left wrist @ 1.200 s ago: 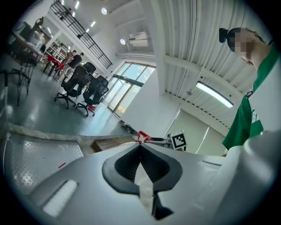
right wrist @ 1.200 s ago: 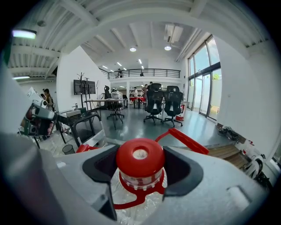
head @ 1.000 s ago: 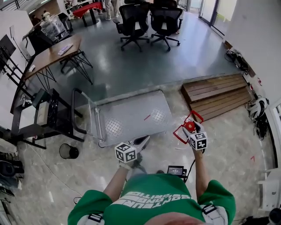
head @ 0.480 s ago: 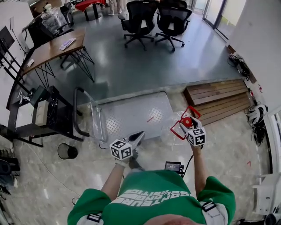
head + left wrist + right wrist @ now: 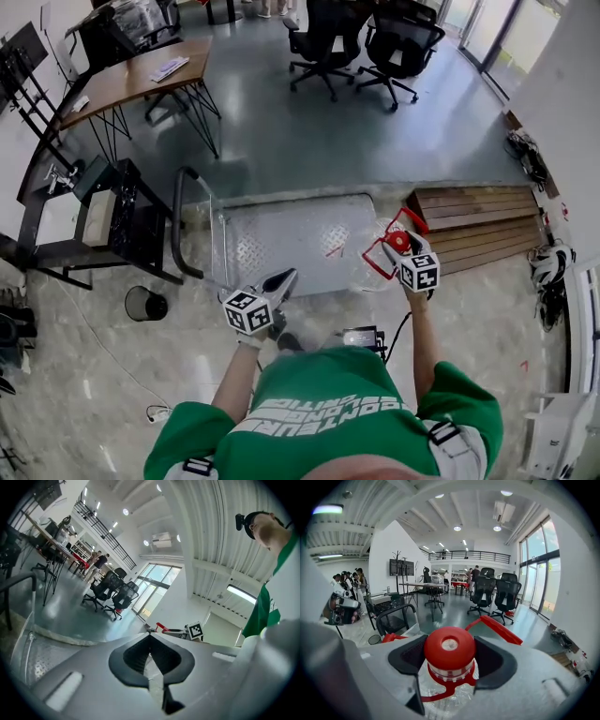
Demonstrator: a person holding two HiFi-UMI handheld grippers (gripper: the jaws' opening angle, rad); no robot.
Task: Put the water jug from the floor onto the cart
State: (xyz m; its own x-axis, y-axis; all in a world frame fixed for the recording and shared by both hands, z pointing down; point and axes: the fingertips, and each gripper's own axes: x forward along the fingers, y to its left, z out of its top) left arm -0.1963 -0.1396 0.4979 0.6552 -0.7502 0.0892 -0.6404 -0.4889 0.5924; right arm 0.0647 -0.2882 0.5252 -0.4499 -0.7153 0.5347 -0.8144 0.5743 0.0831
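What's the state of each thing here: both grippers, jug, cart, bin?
left gripper: shut, nothing between the jaws.
right gripper: closed on the jug's neck.
jug: red cap on, held by the neck, not yet set on the cart.
cart: handle upright, deck bare.
bin: upright on the floor.

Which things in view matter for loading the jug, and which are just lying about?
In the job: water jug, gripped at its red cap by the right claw; platform cart.
Lying about: waste bin; wooden steps; office chairs; wooden desk.
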